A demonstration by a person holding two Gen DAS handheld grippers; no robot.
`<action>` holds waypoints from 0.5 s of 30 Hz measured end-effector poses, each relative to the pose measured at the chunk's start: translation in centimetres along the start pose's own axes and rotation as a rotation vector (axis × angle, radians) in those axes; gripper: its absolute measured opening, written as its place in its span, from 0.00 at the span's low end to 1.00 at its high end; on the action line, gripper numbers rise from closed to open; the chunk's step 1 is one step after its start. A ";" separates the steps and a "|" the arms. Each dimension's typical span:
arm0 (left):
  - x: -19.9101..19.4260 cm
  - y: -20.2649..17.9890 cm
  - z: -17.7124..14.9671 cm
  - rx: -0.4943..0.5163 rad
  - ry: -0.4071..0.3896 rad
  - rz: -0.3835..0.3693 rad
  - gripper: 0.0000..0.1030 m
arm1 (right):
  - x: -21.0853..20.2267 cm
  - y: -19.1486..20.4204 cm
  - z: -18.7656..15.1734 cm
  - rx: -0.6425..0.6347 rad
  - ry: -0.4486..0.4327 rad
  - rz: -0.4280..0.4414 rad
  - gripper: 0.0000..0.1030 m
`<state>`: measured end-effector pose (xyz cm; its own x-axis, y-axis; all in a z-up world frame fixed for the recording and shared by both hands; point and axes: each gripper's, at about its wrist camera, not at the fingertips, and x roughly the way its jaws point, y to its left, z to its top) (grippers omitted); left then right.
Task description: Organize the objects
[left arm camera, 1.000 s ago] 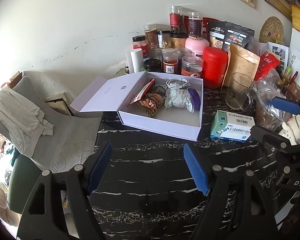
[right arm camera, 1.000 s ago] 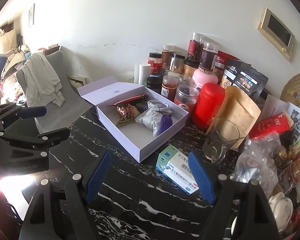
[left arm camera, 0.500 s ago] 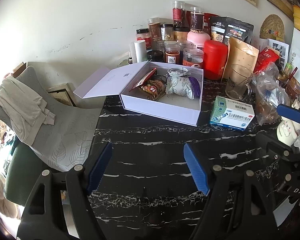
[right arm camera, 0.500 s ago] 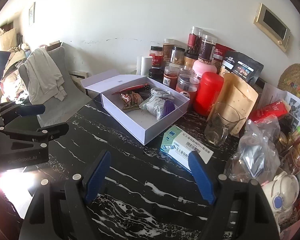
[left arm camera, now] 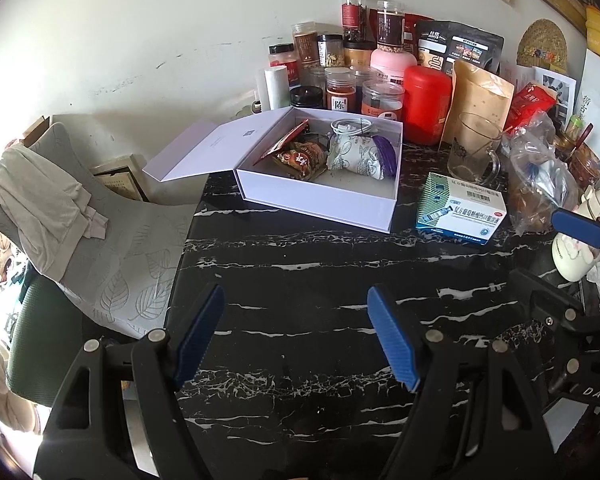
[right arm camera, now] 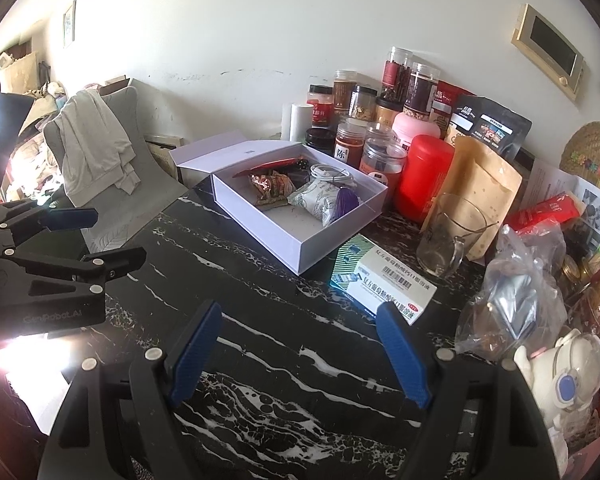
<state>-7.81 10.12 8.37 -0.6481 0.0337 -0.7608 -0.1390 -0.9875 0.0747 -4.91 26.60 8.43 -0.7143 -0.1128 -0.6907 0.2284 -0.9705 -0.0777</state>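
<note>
Black white-veined marble tabletop (left arm camera: 308,280) is seen crowded along a white wall, with an open pale lilac cardboard box (left arm camera: 320,196) holding snack packets, and a white-and-green medicine carton (left arm camera: 460,212) printed with Chinese characters just beside it. A spice jar (left arm camera: 340,94) is labelled "陈". Both the left gripper (left arm camera: 294,336) and right gripper (right arm camera: 298,354) are held spread and empty, lower than a second earlier.
</note>
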 end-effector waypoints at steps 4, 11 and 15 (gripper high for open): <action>-0.2 0.0 0.0 -0.005 0.004 -0.005 0.71 | 0.0 -0.1 0.0 0.001 -0.001 -0.002 0.78; -0.7 0.1 -0.2 -0.023 -0.001 0.009 0.71 | 0.0 -0.2 0.2 -0.001 -0.002 -0.002 0.78; -0.8 -0.1 -0.1 -0.017 0.002 0.016 0.71 | 0.1 -0.2 0.2 -0.006 -0.002 0.000 0.78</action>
<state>-7.17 10.14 8.91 -0.6489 0.0175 -0.7607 -0.1156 -0.9904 0.0758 -5.16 26.72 8.58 -0.7156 -0.1136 -0.6892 0.2323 -0.9692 -0.0815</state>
